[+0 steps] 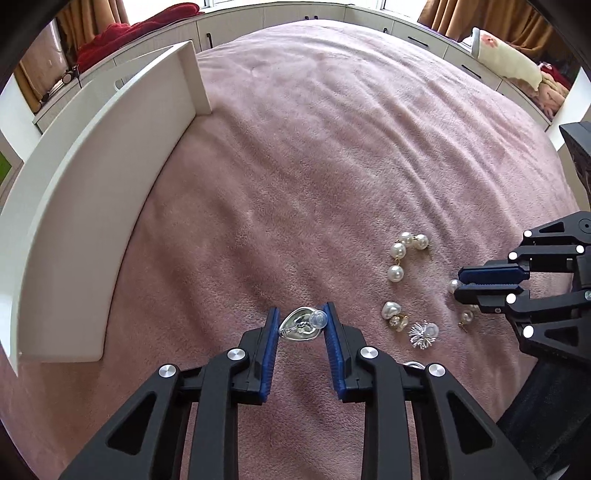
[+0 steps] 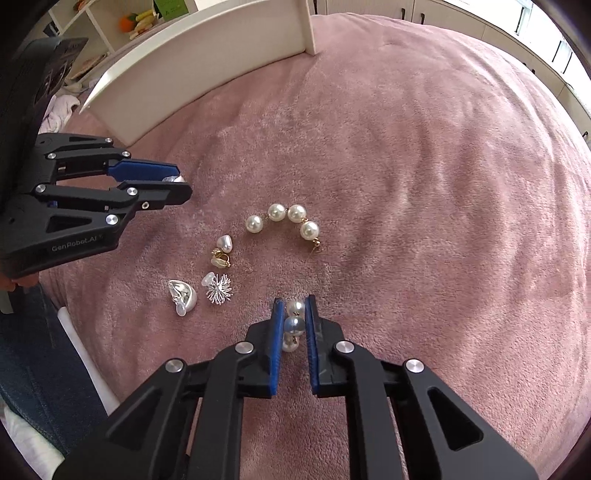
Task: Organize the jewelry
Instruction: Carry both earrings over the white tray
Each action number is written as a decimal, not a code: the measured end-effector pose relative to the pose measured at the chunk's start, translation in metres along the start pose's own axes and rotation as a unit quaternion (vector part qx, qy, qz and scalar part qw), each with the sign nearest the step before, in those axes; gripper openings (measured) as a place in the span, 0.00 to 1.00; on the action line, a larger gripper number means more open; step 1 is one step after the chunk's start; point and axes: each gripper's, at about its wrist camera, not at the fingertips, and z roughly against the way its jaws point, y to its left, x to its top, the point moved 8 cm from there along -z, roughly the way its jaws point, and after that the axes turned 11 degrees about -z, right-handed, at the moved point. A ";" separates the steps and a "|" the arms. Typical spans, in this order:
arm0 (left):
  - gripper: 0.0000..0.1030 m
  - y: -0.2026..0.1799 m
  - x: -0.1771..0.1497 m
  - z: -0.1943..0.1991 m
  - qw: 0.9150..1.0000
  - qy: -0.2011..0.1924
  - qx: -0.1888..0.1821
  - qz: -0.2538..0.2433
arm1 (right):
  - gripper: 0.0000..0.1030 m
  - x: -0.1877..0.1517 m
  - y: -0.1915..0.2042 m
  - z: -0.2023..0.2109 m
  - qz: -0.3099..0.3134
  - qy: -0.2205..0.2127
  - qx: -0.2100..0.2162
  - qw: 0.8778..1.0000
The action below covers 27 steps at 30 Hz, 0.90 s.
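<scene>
My left gripper (image 1: 301,319) is shut on a silver heart earring (image 1: 301,325) with a clear back, just above the pink blanket; it also shows in the right wrist view (image 2: 177,184). My right gripper (image 2: 295,312) is shut on a pearl drop earring (image 2: 294,325); it also shows in the left wrist view (image 1: 460,282). On the blanket lie a matching pearl strand earring (image 2: 286,219), a heart pearl earring (image 2: 222,251), a silver starburst earring (image 2: 218,290) and a second silver heart earring (image 2: 182,295). A white tray (image 1: 85,206) stands at the left.
The pink blanket (image 1: 332,147) covers the whole bed. White cabinets (image 1: 424,33) and a cushion (image 1: 506,59) line the far edge. A shelf with toys (image 2: 140,20) stands behind the tray.
</scene>
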 end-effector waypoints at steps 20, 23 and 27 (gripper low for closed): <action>0.28 0.006 0.003 0.026 1.000 -0.026 0.003 0.013 | 0.12 0.012 -0.014 0.051 -0.023 -0.034 0.045 0.998; 0.28 0.007 0.006 0.032 0.999 -0.032 0.003 0.014 | 0.12 0.020 -0.013 0.064 -0.023 -0.043 0.055 0.997; 0.28 0.009 0.011 0.041 0.999 -0.037 0.003 0.013 | 0.12 0.036 -0.007 0.080 -0.017 -0.054 0.055 0.997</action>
